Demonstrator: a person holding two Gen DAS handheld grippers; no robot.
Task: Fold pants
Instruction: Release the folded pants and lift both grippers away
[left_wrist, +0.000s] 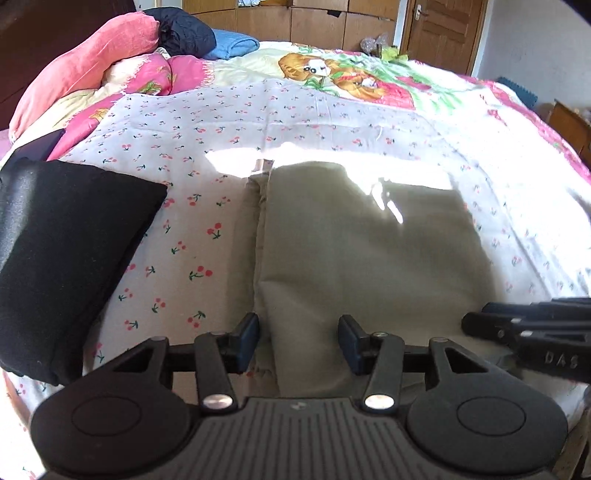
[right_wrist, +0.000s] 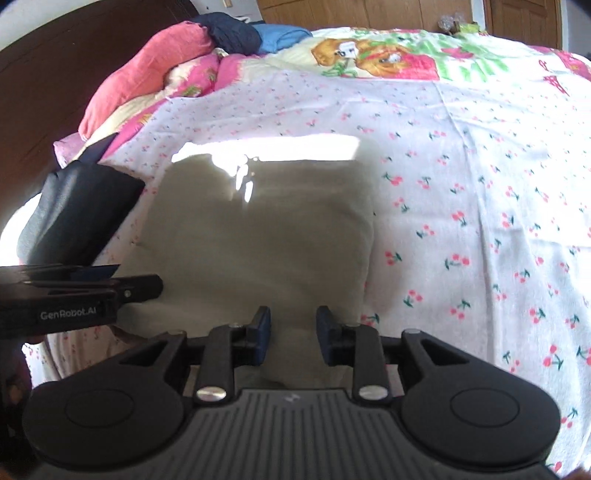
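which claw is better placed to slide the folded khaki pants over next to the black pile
Probably the right claw: it sits over the near right part of the khaki pants, so it could push them toward the black pile. The left claw, also open, already hangs at the edge facing that pile.

The folded pants (left_wrist: 369, 258) lie on the bed (left_wrist: 332, 122), near its front edge. Left of them, apart, lies another folded garment (left_wrist: 66, 258). Behind, at the bed's far left, pillows (left_wrist: 88, 70) and bundled clothes (left_wrist: 184, 33) are piled. The left hand-held gripper (left_wrist: 299, 341) hangs over the pants' near left edge, the right hand-held gripper (right_wrist: 293, 338) beside it over the near edge.
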